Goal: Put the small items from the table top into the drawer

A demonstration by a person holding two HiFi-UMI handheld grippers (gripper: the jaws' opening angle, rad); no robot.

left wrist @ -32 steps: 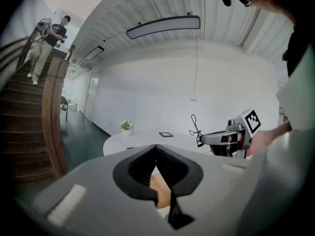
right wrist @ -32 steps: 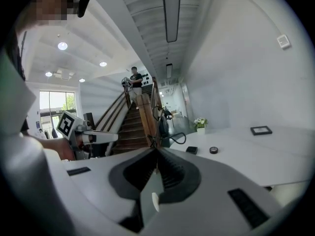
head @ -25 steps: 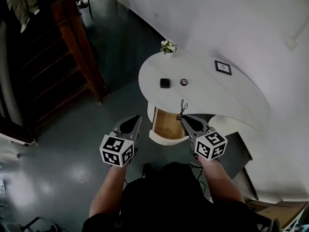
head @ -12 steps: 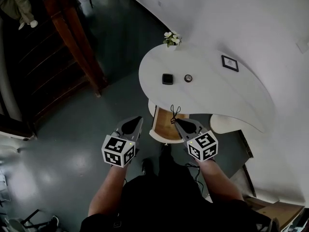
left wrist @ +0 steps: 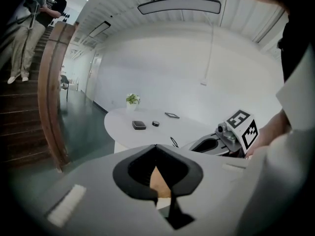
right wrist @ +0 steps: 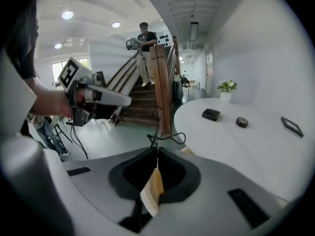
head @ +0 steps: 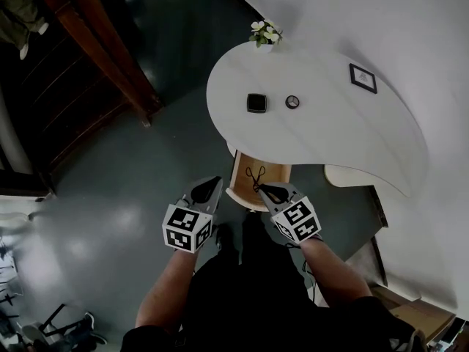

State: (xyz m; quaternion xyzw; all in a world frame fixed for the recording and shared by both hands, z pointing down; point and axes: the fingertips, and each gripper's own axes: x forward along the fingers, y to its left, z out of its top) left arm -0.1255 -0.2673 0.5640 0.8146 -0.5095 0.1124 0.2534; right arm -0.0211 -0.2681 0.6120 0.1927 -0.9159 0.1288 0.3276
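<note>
A black square box [head: 256, 103] and a small round dark item [head: 292, 102] lie on the white table [head: 330, 134]. Below the table's near edge an open drawer [head: 258, 184] shows its wooden bottom. My right gripper [head: 259, 189] is shut on a thin black cord [head: 256, 174], whose loops hang over the drawer's front. In the right gripper view the cord [right wrist: 158, 127] sticks up from the shut jaws. My left gripper [head: 212, 181] is shut and holds nothing, just left of the drawer.
A small framed picture [head: 363, 78] and a pot of white flowers [head: 265, 32] stand at the table's far side. A wooden staircase rail [head: 95, 42] rises to the left, and a person [right wrist: 143, 53] stands on the stairs. White walls run along the right.
Both grippers have come nearer the drawer. The right gripper has carried the cord leftward from the table's edge to above the open drawer.
</note>
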